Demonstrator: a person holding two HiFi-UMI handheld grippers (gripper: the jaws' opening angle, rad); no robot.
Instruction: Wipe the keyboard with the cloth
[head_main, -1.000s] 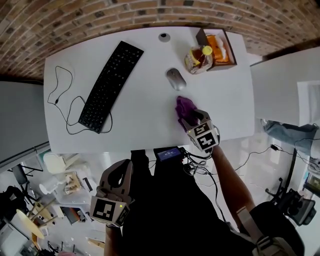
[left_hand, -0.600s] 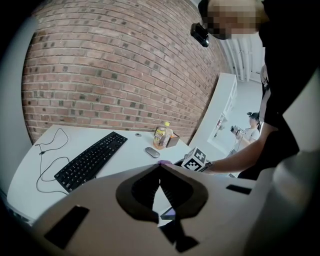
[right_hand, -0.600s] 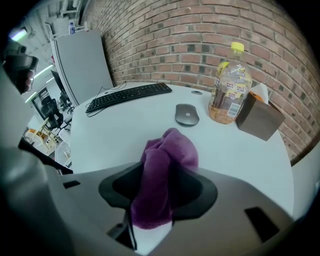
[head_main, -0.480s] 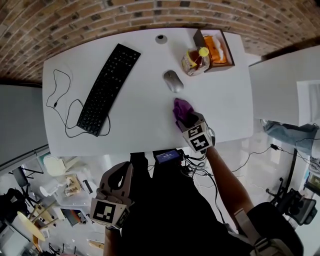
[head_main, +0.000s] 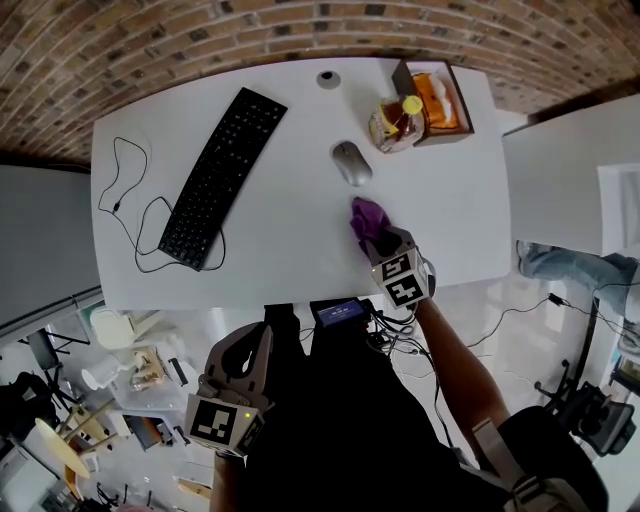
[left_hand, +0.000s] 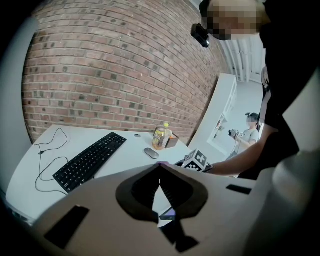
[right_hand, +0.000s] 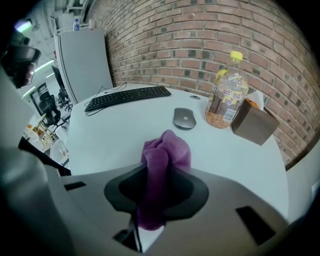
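A black keyboard (head_main: 222, 177) lies slanted on the left half of the white table (head_main: 280, 250), far from both grippers; it also shows in the right gripper view (right_hand: 129, 96) and the left gripper view (left_hand: 90, 160). The purple cloth (head_main: 366, 216) is bunched up near the table's front right. My right gripper (head_main: 378, 238) points steeply down onto it. Its jaws have just been closing, and they now pinch the cloth (right_hand: 165, 155) between them. My left gripper (head_main: 240, 350) hangs off the table in front of its near edge, jaws together and empty (left_hand: 160, 167).
A grey mouse (head_main: 351, 162) lies just beyond the cloth. Behind it stand a bottle with a yellow cap (head_main: 395, 120) and an open brown tissue box (head_main: 438, 100). The keyboard's cable (head_main: 125, 200) loops at the left edge. A small round disc (head_main: 328, 76) sits at the back.
The right gripper's jaws have drawn in on the purple cloth, which now stands bunched between them. The left gripper has stayed where it was.
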